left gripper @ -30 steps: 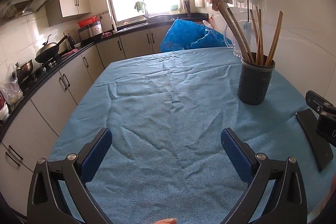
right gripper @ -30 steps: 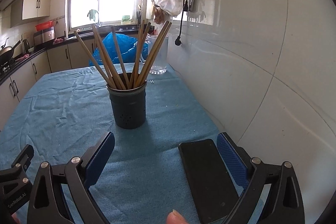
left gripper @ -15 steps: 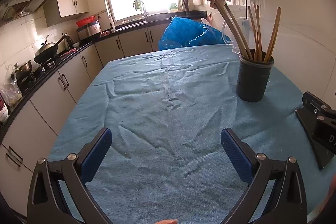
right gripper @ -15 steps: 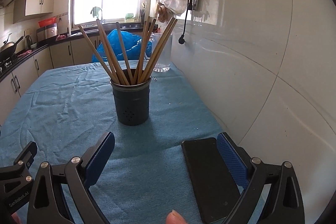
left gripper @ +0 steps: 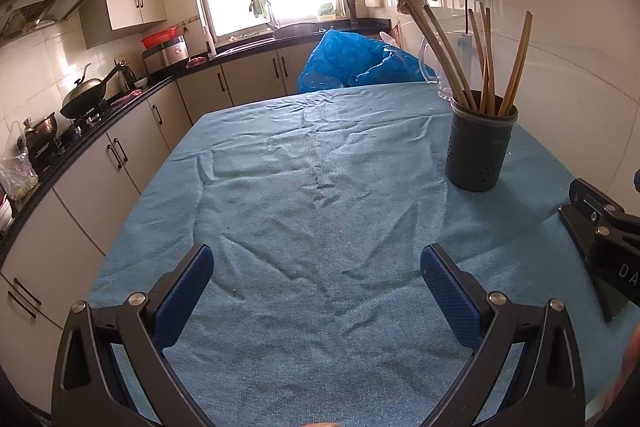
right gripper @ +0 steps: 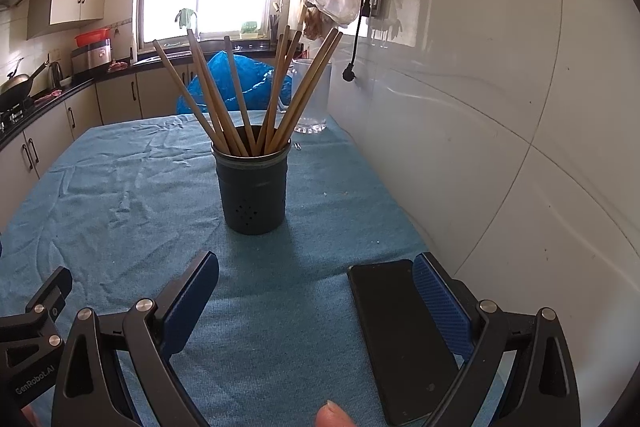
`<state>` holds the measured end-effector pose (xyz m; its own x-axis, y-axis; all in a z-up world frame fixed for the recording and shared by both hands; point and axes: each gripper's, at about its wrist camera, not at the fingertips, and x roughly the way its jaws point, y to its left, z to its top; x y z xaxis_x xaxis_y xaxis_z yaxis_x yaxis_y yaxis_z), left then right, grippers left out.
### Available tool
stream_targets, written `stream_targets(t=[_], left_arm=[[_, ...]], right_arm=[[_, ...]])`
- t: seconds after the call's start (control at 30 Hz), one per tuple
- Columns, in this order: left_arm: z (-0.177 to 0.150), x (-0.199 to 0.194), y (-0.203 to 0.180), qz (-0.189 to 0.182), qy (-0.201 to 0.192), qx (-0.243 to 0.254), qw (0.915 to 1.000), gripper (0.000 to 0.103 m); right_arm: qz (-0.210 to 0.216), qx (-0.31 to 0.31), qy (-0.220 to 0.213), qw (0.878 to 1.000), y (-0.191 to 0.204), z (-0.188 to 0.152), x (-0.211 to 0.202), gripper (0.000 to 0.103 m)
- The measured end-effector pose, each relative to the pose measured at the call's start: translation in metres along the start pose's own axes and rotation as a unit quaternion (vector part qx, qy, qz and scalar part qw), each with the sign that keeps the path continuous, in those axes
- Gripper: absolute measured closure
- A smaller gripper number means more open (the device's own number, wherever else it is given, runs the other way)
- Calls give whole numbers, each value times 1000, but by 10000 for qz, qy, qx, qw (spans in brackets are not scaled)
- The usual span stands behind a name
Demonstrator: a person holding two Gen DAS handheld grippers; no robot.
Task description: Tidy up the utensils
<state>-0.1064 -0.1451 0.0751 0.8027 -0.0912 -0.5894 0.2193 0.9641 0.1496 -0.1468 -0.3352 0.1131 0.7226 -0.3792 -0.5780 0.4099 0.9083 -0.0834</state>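
Note:
A dark grey perforated utensil holder (right gripper: pixel 253 187) stands upright on the blue tablecloth (right gripper: pixel 120 187), with several wooden chopsticks (right gripper: pixel 240 99) fanned out in it. It also shows in the left wrist view (left gripper: pixel 480 147) at the right, chopsticks (left gripper: pixel 486 63) leaning out. My right gripper (right gripper: pixel 316 287) is open and empty, a short way in front of the holder. My left gripper (left gripper: pixel 316 283) is open and empty over bare cloth, left of the holder.
A black phone (right gripper: pixel 400 339) lies flat by my right gripper's right finger, near the tiled wall (right gripper: pixel 500 107). A glass jug (right gripper: pixel 312 99) and a blue plastic bag (right gripper: pixel 236 83) sit at the table's far end. Kitchen counter and cabinets (left gripper: pixel 100 167) run along the left.
Both grippers have drawn back slightly from the holder, which looks a little farther away. Both stay open and empty.

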Motion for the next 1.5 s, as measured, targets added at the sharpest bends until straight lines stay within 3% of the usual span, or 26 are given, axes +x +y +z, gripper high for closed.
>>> stream_targets(t=[1.5], left_arm=[[5,-9,6,-11,6,-136,9999,0]], right_arm=[[42,-7,-61,10000,2,-2,-9,4]])
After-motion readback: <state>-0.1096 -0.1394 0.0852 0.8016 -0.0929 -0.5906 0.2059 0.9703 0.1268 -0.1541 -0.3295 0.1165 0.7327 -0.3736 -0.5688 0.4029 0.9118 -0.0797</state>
